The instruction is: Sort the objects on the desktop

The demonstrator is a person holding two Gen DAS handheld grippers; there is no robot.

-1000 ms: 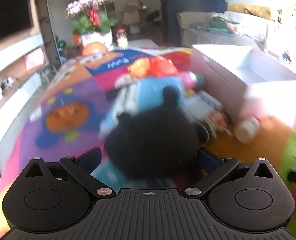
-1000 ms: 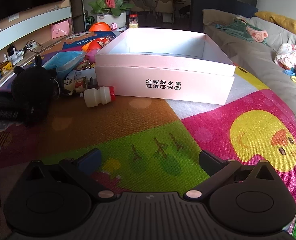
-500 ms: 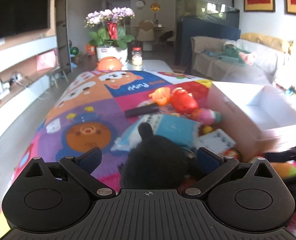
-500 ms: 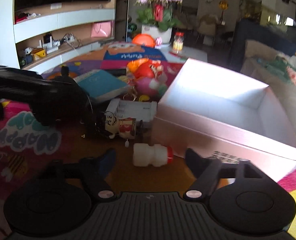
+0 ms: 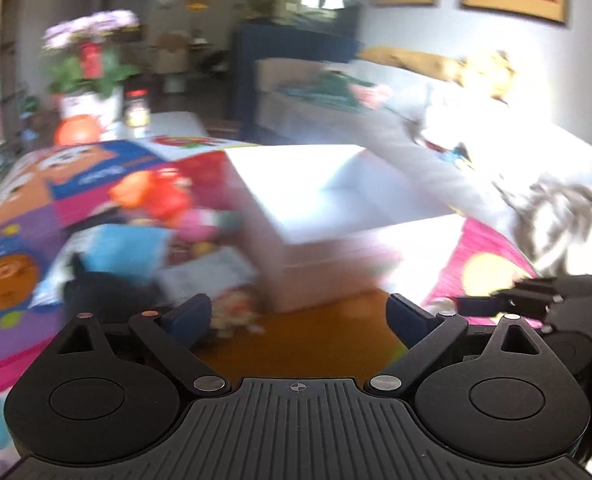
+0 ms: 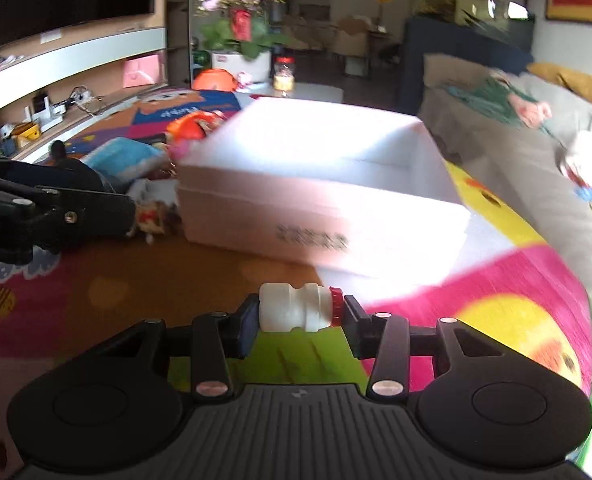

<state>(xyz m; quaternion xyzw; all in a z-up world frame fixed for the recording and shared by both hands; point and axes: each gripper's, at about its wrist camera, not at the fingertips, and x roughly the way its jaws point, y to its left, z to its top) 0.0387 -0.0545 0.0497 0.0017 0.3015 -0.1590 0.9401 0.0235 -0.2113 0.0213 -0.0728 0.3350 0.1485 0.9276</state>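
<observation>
My right gripper (image 6: 298, 316) is shut on a small white bottle with a red cap (image 6: 296, 313), held end to end between the pads above the play mat. The open pink box (image 6: 320, 188) stands just ahead; it also shows in the left wrist view (image 5: 316, 216). My left gripper (image 5: 298, 316) is open and empty over the orange patch of mat. The black plush toy (image 5: 95, 292) lies to its left on the mat. A pile of toys, with a blue book (image 5: 127, 248) and a red-orange toy (image 5: 155, 196), lies left of the box.
The colourful play mat (image 6: 496, 320) covers the floor. A grey sofa (image 6: 516, 152) with clothes runs along the right. A flower pot (image 6: 239, 56) and jar (image 6: 283, 76) stand at the back. A TV shelf (image 6: 55, 80) lines the left. The left gripper body (image 6: 47, 212) shows at the left of the right wrist view.
My right gripper has closed on the white bottle and lifted it. My left gripper has let go of the black plush toy and swung right toward the box.
</observation>
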